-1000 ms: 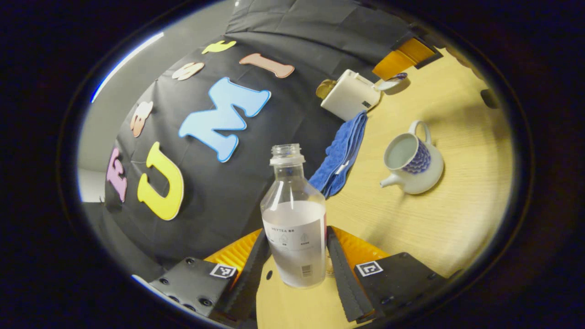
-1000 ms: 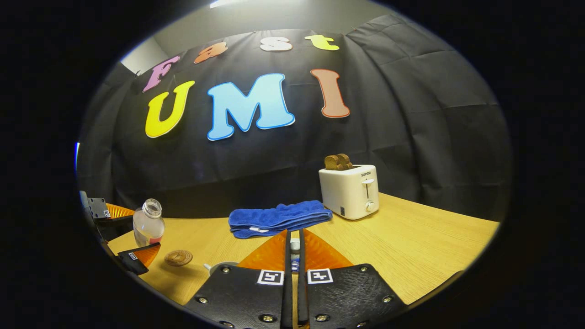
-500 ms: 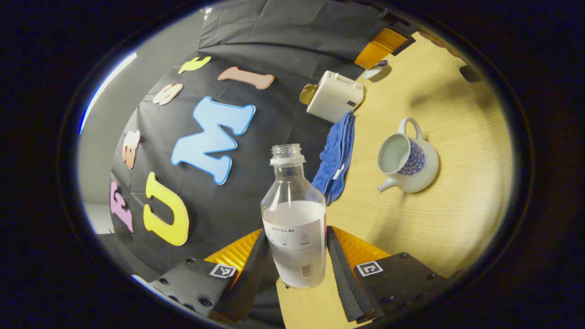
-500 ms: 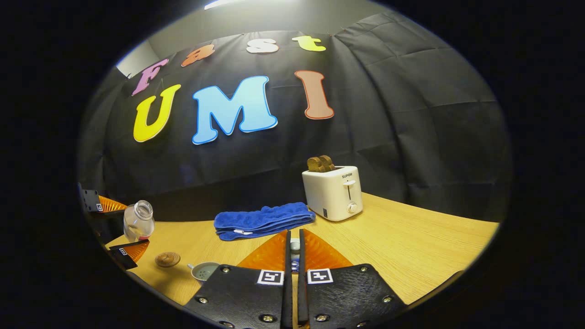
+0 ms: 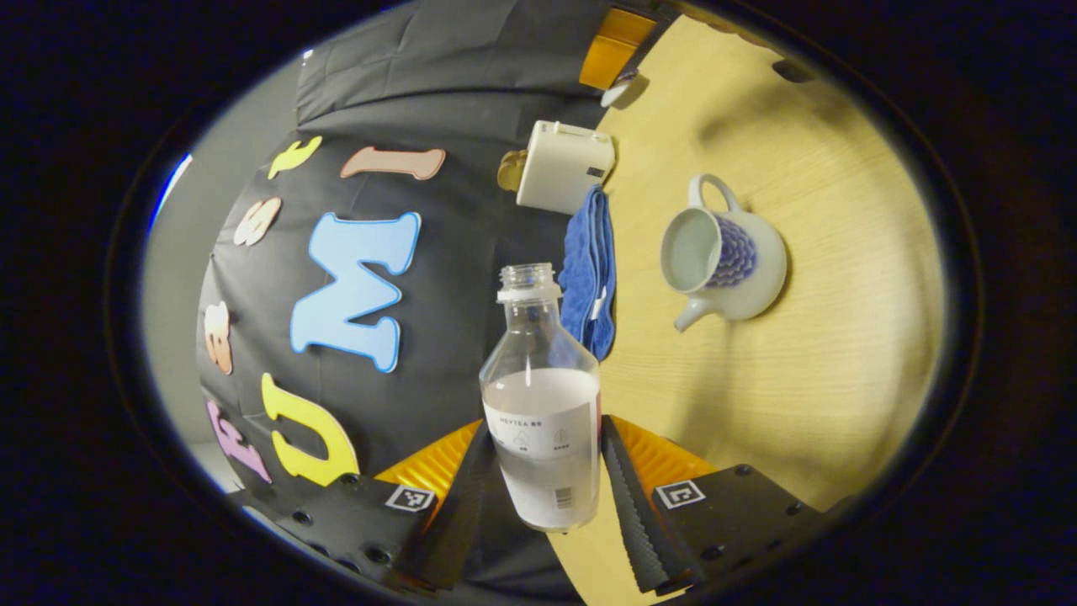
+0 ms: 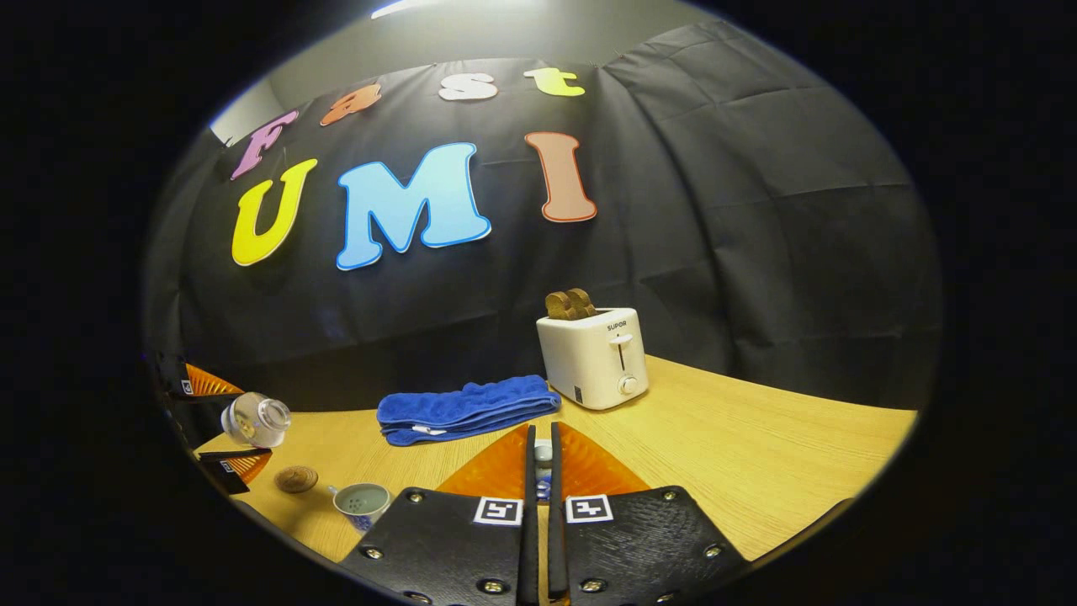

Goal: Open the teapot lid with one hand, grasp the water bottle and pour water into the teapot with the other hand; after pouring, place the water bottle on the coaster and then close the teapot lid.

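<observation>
Pouring step, at its start. Wooden table [image 6: 757, 454]; lidless teapot [image 5: 724, 257] standing open; water bottle [image 5: 543, 404] clamped between the left gripper [image 5: 543, 484] fingers, tipped toward it (mouth not yet over the opening). Right gripper [image 6: 538, 471] fingers pinch the small lid [image 6: 543, 454]. Next: bring the mouth above the opening.

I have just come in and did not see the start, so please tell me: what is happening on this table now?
A person works with two handheld grippers. The left gripper holds a water bottle in the air, tipped toward the open teapot; no water is seen flowing. The right gripper is shut on something small, probably the teapot lid, held off to the side. A round coaster lies beside the teapot. A blue towel and a toaster sit behind.
</observation>
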Demonstrator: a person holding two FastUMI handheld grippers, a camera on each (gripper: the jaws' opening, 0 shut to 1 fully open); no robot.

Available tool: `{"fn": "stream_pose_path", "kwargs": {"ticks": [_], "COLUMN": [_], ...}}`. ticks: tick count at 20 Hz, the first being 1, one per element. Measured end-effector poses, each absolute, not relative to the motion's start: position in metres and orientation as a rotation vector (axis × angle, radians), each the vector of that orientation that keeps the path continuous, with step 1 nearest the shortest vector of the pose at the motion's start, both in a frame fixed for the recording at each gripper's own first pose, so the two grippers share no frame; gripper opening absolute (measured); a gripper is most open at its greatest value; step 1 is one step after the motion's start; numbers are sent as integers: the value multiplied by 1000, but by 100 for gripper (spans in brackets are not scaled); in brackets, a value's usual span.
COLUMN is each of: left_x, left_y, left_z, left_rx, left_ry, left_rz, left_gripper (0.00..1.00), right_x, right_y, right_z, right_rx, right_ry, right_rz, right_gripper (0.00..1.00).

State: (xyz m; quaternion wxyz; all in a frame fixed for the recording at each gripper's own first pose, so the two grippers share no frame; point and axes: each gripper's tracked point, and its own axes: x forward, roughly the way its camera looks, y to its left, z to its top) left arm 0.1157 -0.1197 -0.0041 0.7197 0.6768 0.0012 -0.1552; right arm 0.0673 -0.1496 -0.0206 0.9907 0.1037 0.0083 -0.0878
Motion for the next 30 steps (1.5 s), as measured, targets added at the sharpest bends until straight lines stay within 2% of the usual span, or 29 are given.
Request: {"fn": "stream_pose_path", "kwargs": {"ticks": [10, 30], "left_x": [113, 112], "left_y": [-124, -129], "left_z": [-16, -3], "left_rx": [1702, 1992], "left_ry": [8, -39], "left_rz": [-387, -376], "left_gripper": [86, 85], "right_x": [67, 69], "right_y": [-149, -144], "right_z": [-22, -24], "right_rx": [208, 219], "right_ry": [22, 32], "right_rz": [-172, -152], "right_gripper": [5, 5]}}
